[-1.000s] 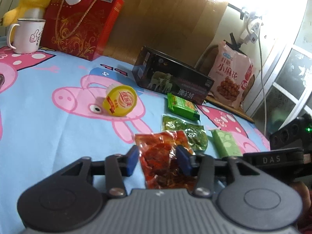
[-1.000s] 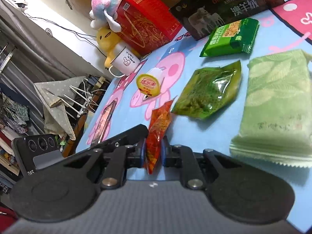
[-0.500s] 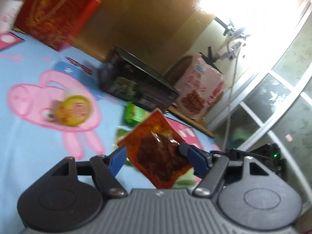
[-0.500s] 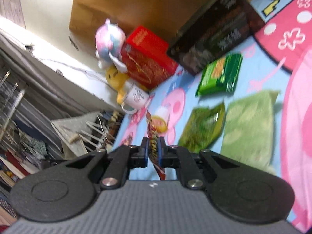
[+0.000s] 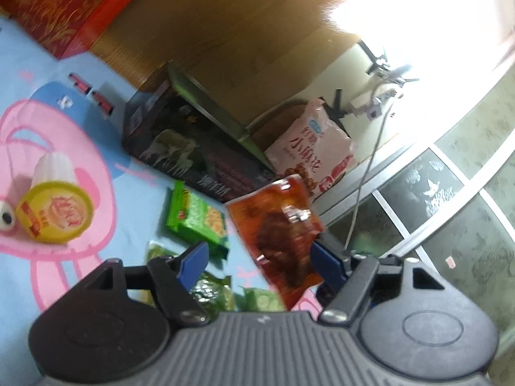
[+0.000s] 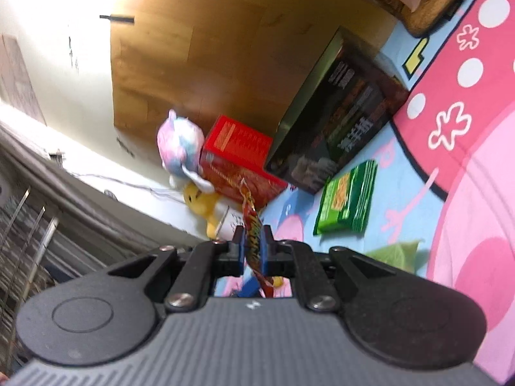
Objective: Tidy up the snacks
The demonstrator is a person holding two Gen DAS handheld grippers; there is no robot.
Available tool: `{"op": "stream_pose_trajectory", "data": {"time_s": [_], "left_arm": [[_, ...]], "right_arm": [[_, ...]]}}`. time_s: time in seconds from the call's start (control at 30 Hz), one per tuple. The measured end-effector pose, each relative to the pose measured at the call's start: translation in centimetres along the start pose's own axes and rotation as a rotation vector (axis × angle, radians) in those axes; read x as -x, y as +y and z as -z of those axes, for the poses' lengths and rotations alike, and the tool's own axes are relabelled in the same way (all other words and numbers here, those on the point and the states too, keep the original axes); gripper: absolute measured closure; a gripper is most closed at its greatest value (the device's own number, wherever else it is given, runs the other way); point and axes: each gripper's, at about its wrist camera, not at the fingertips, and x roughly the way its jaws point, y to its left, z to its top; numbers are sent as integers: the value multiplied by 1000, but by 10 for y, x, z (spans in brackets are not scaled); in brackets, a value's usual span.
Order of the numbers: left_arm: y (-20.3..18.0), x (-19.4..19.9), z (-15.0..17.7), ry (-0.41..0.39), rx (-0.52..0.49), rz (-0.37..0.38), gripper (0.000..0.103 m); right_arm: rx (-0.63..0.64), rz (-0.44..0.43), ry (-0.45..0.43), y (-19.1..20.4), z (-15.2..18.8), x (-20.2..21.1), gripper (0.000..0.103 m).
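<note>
red gift box (image 5: 48, 6) cut by frame edge, pale green packet (image 6: 396, 254) mostly hidden

Red snack packet (image 5: 279, 237) aloft, tilted.

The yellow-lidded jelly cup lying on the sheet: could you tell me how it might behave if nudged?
The jelly cup lies on its side, so it would probably roll, likely curving since it tapers. It looks small and light. The soft bedsheet may slow it.

This is a home, most likely a bedroom. A cartoon-pig sheet (image 5: 96, 148) in blue and pink covers the bed, backed by a wooden headboard (image 5: 225, 41). Plush toys (image 6: 180, 148) and a red gift box (image 6: 238, 157) sit against it. A frosted glass door (image 5: 450, 199) and a cluttered rack (image 6: 25, 225) flank the bed.
</note>
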Motion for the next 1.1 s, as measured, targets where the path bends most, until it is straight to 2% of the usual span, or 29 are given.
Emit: {"op": "stream_pose_trajectory", "data": {"time_s": [0.13, 0.3, 0.37, 0.47, 0.67, 1.1], "left_arm": [[3, 4, -2, -14, 8, 26, 32], [4, 5, -2, -13, 17, 49, 32], [5, 6, -2, -22, 22, 44, 39], [5, 8, -2, -39, 20, 14, 57], [7, 8, -3, -47, 22, -24, 69], [11, 2, -1, -21, 19, -109, 73]], "right_arm": [[-29, -31, -11, -1, -6, 2, 91], [-52, -66, 41, 0, -1, -8, 91], [-53, -68, 69, 0, 1, -14, 91], [-53, -47, 88, -3, 4, -19, 91], [-62, -24, 93, -8, 4, -18, 91], [140, 115, 107, 7, 16, -26, 87]]}}
